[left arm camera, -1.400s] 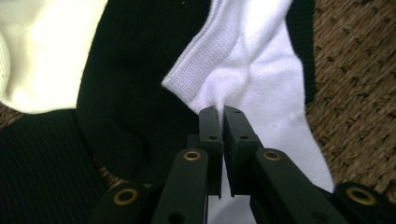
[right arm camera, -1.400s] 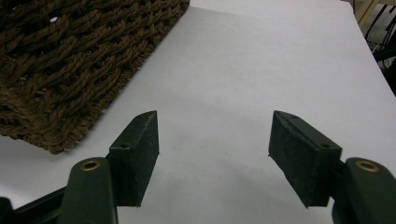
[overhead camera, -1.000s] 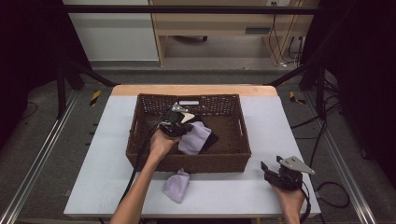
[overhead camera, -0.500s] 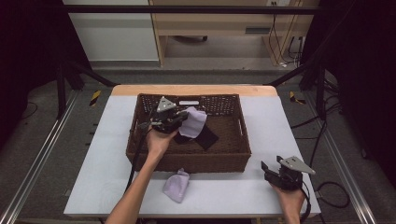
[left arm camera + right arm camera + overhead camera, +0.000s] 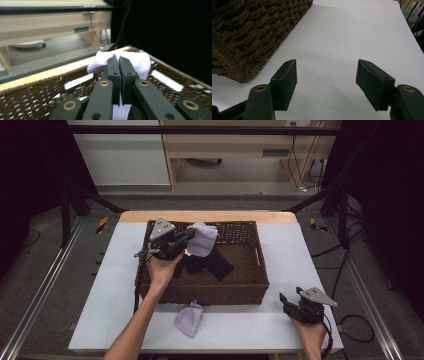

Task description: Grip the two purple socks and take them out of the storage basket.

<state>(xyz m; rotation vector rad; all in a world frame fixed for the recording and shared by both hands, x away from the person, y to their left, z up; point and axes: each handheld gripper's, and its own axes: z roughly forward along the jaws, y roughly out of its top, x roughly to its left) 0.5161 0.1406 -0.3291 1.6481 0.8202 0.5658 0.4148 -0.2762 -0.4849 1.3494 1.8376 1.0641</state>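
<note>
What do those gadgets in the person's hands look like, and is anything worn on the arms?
Each hand grips a black device. The left gripper and the right gripper each carry a grey three-cornered plate on top, and a dark cable trails from each. Up close, the jaws are flat dark blocks on dark green arms with brass-coloured rivets. The forearms are bare, no sleeves or gloves.

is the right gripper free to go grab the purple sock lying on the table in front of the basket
Probably yes. The right gripper is open and empty, and the bare table lies between it and the sock. The basket sits behind that path, and the left gripper is up over the basket.
</note>
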